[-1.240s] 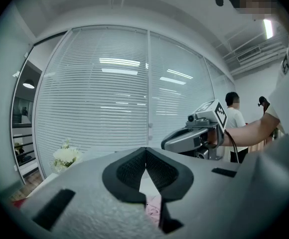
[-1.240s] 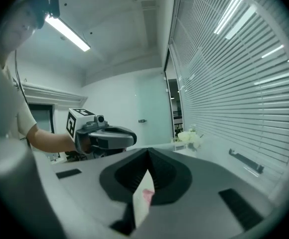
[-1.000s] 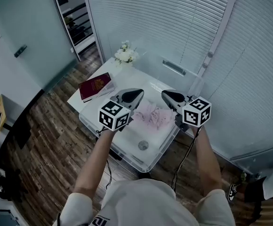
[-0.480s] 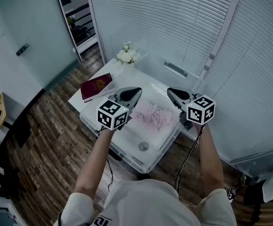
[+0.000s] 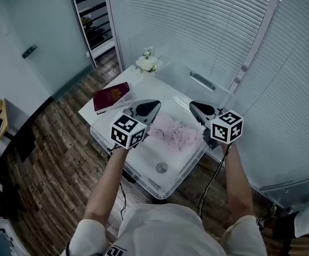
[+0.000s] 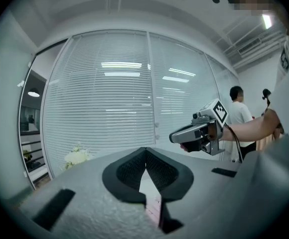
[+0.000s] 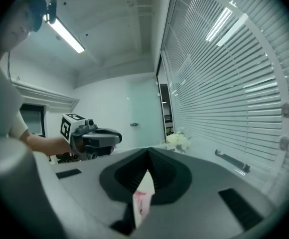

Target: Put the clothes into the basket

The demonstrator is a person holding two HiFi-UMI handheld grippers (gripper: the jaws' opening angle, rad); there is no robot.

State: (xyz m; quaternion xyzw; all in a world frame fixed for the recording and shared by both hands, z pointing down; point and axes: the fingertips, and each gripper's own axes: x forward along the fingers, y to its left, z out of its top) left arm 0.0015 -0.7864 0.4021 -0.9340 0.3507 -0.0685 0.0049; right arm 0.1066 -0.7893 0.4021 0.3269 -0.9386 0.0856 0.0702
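Note:
A clear plastic basket (image 5: 145, 177) stands on the floor against a low white table (image 5: 137, 85). Pink clothes (image 5: 173, 132) lie crumpled in its far half. My left gripper (image 5: 157, 104) hovers over the basket's left side, shut, with nothing in it. Opposite it, over the right rim, my right gripper (image 5: 192, 105) is shut as well and holds nothing. In the left gripper view the jaws (image 6: 145, 150) meet at the tip, and a sliver of pink shows far below them. The right gripper view shows its own jaws (image 7: 148, 151) the same way.
A red book (image 5: 112, 95) lies on the table, and white flowers (image 5: 148, 63) stand at its far corner. A small round thing (image 5: 161, 167) lies on the basket's floor. Glass walls with blinds close off the back and right. Dark wood floor lies to the left.
The right gripper has drifted slightly to the right, toward the basket's right rim. The left gripper has hardly moved. Both stay shut.

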